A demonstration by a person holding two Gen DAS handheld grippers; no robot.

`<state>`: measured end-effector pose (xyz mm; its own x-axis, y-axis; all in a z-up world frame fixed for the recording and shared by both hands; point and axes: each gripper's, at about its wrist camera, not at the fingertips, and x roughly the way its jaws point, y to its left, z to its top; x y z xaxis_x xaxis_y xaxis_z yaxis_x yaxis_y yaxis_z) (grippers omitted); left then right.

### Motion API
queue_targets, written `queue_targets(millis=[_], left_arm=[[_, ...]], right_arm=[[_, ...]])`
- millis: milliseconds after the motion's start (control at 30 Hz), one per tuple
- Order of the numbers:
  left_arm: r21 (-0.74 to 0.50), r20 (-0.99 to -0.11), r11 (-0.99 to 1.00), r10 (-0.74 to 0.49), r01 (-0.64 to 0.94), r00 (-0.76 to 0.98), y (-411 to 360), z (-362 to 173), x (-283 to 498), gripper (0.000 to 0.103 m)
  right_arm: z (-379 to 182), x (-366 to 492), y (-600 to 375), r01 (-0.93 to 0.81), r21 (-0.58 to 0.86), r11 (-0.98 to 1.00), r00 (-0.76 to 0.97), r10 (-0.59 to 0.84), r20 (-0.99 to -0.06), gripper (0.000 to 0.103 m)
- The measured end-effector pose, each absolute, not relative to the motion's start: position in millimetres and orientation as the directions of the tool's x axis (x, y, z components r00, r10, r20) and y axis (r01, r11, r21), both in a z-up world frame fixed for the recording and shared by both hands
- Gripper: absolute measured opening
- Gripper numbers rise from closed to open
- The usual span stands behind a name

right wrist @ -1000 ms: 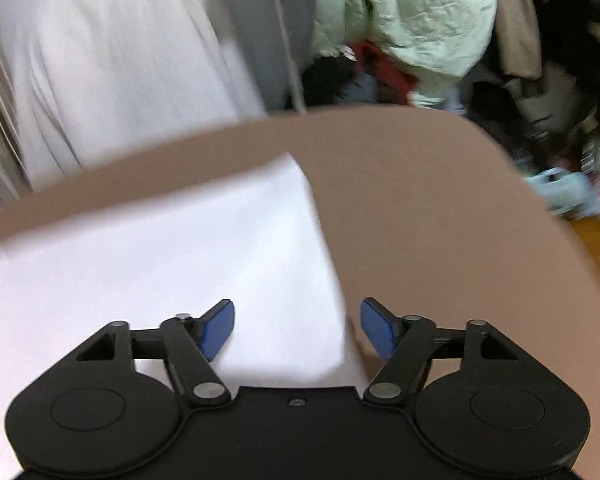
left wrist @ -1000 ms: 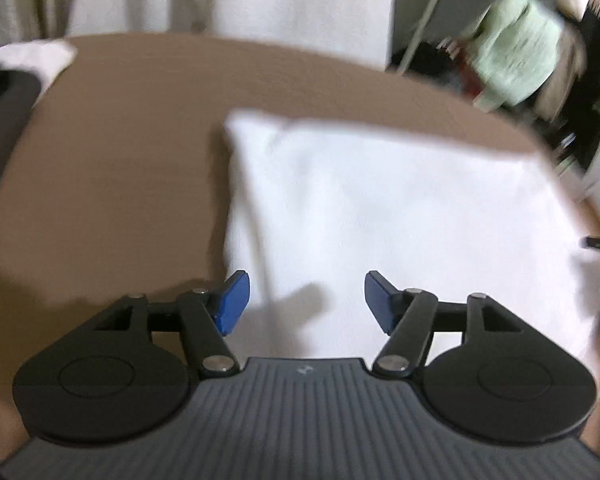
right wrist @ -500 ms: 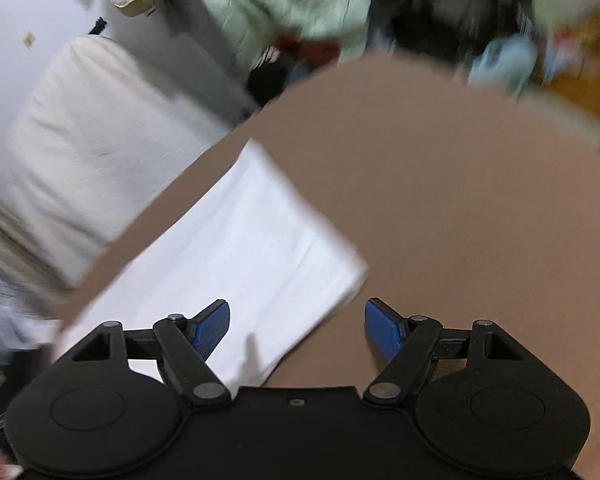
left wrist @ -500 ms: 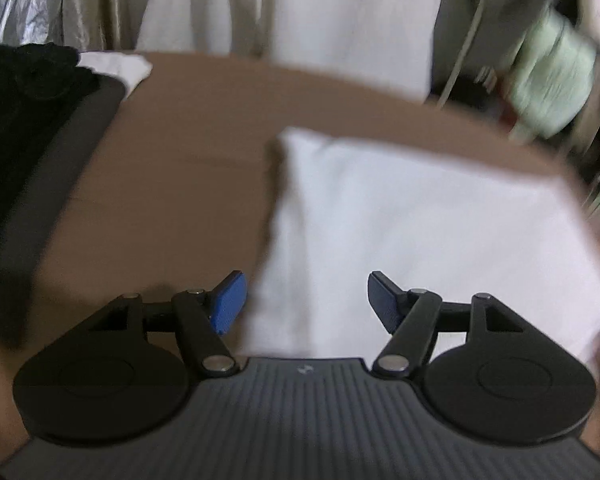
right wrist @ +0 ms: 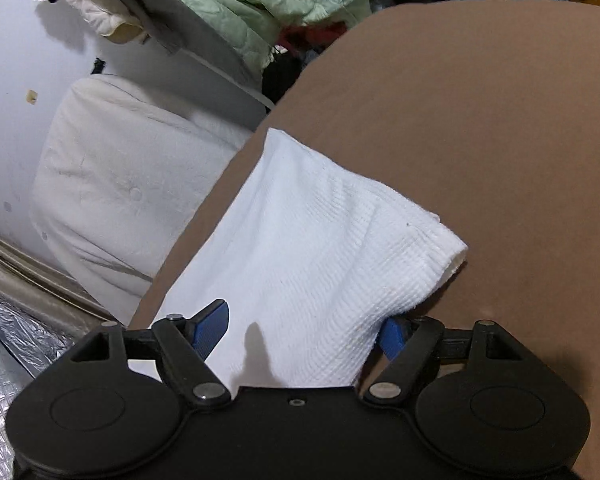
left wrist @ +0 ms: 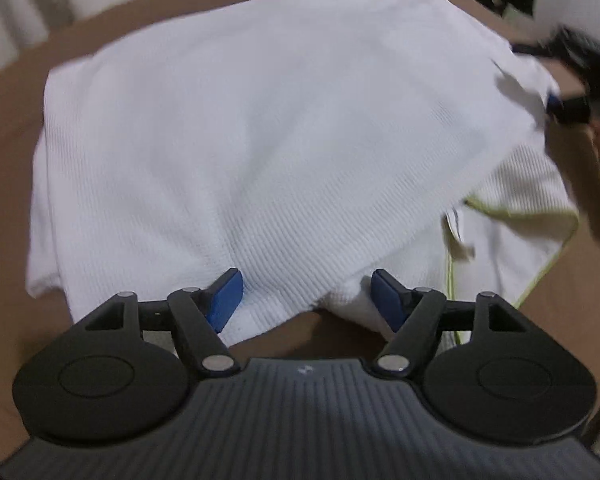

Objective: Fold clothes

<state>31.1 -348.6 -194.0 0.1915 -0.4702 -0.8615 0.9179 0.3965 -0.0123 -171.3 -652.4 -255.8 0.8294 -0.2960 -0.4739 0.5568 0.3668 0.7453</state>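
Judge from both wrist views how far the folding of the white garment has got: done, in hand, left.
Done: the white garment lies doubled on the brown surface, a yellow-trimmed layer showing underneath. In hand: both tongs, left and right, stand open astride its near edges, the left having just widened, neither gripping. Left: probably grasping those edges for another fold.

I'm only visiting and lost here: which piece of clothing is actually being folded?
Find the wide brown table. On it lies the white ribbed-knit garment, folded flat. Unlike the pale green quilted jacket piled behind the table, it is pure white with a thin yellow-green trim at one edge.
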Motion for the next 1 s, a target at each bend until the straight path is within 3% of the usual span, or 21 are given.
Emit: queue_targets(millis=[100,167,200,333,467,533,733,867,933,1000], left_arm=[[-0.009,-0.867,0.373,-0.466,0.928,0.179,-356,-186,34,0.074],[-0.046,-0.856,0.359,-0.494,0.932,0.149,-356,-174,41,0.074],[-0.075,-0.84,0.364,-0.525,0.928,0.138,-349,-162,48,0.074],[-0.156,-0.764,0.429,-0.624,0.89,0.167,-325,-119,91,0.075],[-0.322,-0.818,0.574,-0.569,0.753,0.083,-334,-116,161,0.071],[-0.378,-0.802,0.616,-0.591,0.691,0.087,-330,-117,179,0.065],[-0.496,-0.658,0.617,-0.726,0.611,0.198,-270,-128,203,0.065],[-0.646,-0.589,0.57,-0.795,0.508,0.144,-233,-152,232,0.065],[-0.71,-0.552,0.532,-0.827,0.461,0.105,-218,-165,242,0.065],[-0.708,-0.573,0.539,-0.816,0.456,0.075,-223,-175,245,0.065]], right_arm=[[-256,-170,-650,0.564,0.724,0.398,0.825,-0.313,-0.47,0.077],[-254,-169,-651,0.6,0.687,0.409,0.799,-0.34,-0.496,0.04],[-253,-169,-653,0.625,0.664,0.411,0.781,-0.354,-0.515,0.008],[-222,-150,-641,0.722,0.547,0.425,0.692,-0.441,-0.572,0.008],[-164,-107,-602,0.667,0.397,0.631,0.731,-0.451,-0.512,0.008],[-138,-72,-580,0.585,0.349,0.732,0.781,-0.393,-0.485,0.008],[-103,51,-479,0.191,0.164,0.968,0.855,-0.082,-0.511,0.009],[-136,107,-407,-0.105,0.153,0.983,0.789,0.176,-0.588,0.008],[-160,115,-383,-0.179,0.147,0.973,0.741,0.231,-0.63,0.008],[-181,111,-365,-0.188,0.123,0.974,0.698,0.221,-0.681,0.008]])
